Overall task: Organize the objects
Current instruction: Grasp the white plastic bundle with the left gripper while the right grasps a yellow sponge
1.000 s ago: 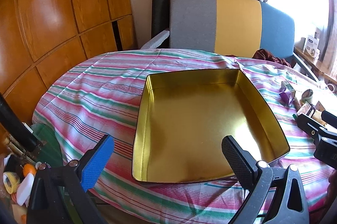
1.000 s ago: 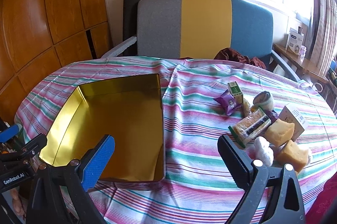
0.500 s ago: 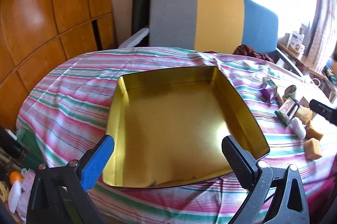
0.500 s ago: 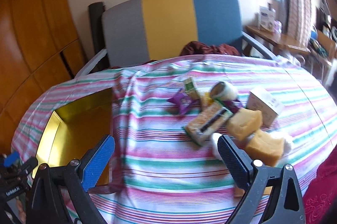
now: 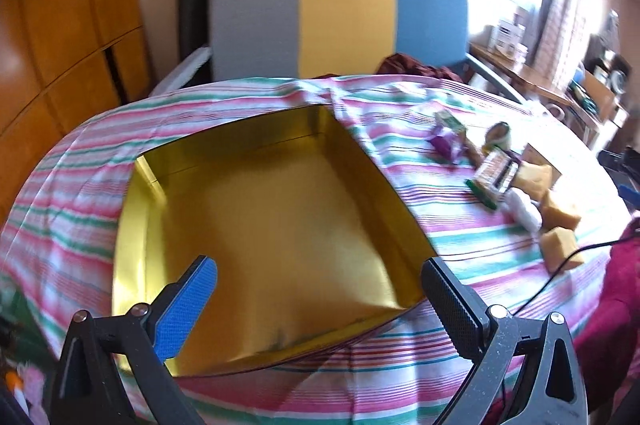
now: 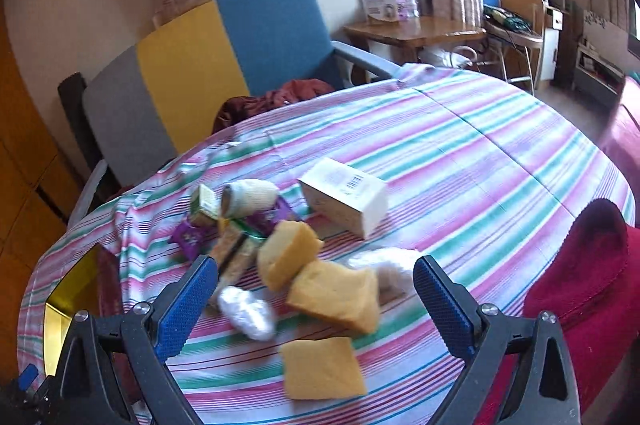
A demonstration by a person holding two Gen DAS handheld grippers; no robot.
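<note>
A shallow gold tin tray (image 5: 144,209) lies on the striped tablecloth, with nothing in it. My left gripper (image 5: 320,279) hovers open over its near edge. To the tray's right is a pile of small items: yellow sponges (image 6: 334,295), a white box (image 6: 344,197), a roll of bandage (image 6: 248,195), a purple packet (image 6: 188,237), a green carton (image 6: 204,203), a cracker pack (image 6: 234,253) and a clear wrapped item (image 6: 246,311). My right gripper (image 6: 316,279) hangs open just above the sponges, holding nothing. The same pile (image 5: 520,185) shows at the right of the left wrist view.
A grey, yellow and blue chair (image 5: 336,17) stands behind the table, with a dark red cloth (image 6: 276,97) on its seat. A red fabric (image 6: 592,289) lies at the table's right edge. A wooden side table (image 6: 416,29) stands by the window. Wood panelling (image 5: 60,37) lines the left.
Both grippers have swung to the right. The right one has left the tray and now hangs over the pile of items. Both have stayed open.
</note>
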